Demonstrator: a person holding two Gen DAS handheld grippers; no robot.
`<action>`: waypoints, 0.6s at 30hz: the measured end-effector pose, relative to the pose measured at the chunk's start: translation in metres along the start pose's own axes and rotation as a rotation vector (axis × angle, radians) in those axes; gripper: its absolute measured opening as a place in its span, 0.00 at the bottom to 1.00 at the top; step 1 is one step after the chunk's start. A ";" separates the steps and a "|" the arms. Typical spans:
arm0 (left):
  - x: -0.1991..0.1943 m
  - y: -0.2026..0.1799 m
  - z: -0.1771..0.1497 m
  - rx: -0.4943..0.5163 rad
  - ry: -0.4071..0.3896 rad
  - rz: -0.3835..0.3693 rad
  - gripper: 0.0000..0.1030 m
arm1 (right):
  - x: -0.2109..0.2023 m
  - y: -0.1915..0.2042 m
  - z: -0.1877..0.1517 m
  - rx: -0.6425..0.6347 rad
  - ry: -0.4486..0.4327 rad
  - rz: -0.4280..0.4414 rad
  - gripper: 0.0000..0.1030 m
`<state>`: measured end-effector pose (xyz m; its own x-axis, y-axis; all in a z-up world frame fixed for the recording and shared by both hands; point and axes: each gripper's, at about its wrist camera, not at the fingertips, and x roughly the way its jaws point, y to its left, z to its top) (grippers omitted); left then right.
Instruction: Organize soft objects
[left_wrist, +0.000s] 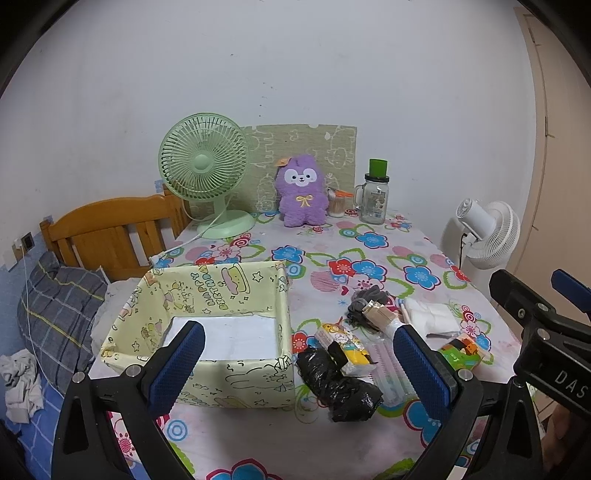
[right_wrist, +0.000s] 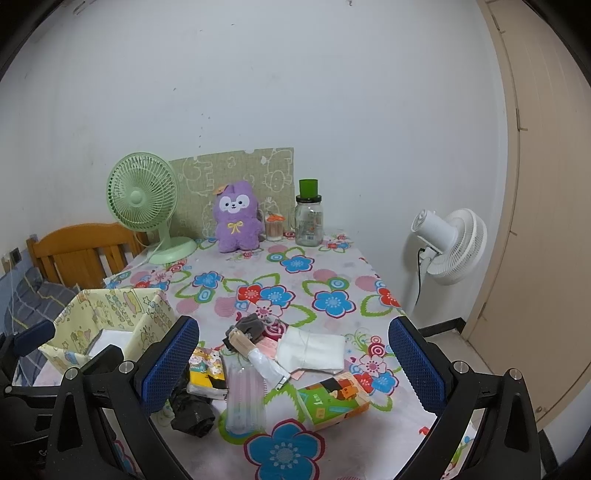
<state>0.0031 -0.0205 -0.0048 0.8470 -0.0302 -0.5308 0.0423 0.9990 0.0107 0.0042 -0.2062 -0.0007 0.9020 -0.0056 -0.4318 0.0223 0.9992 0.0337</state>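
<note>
Soft objects (right_wrist: 258, 354) sit piled mid-table, just right of the yellow box (left_wrist: 207, 295), probably the bin, open-topped and close for short drops. Left gripper (left_wrist: 295, 354) jaws wide apart, empty, straddling box edge and pile. Right gripper (right_wrist: 291, 362) also spread, empty, pile between and beyond its fingers, untouched.

Home bedroom, table beside the bed.
Wooden headboard (left_wrist: 110, 229) and plaid pillow (left_wrist: 59, 314) left of floral tablecloth (left_wrist: 369, 258); purple plush toy (left_wrist: 301, 192), green desk fan (left_wrist: 203, 166), white floor fan (right_wrist: 450, 243), door (right_wrist: 546, 221).
</note>
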 end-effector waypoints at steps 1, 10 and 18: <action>0.000 0.000 0.000 0.001 0.001 0.000 1.00 | 0.000 0.000 0.000 0.001 0.001 0.000 1.00; 0.003 -0.002 0.001 0.003 0.009 0.000 1.00 | 0.002 0.001 0.000 -0.007 0.003 0.003 1.00; 0.009 -0.007 0.002 0.009 0.005 -0.001 0.99 | 0.007 -0.001 0.000 -0.008 0.013 0.008 1.00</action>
<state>0.0113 -0.0275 -0.0079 0.8444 -0.0311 -0.5348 0.0483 0.9987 0.0181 0.0109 -0.2070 -0.0038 0.8965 0.0026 -0.4431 0.0117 0.9995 0.0296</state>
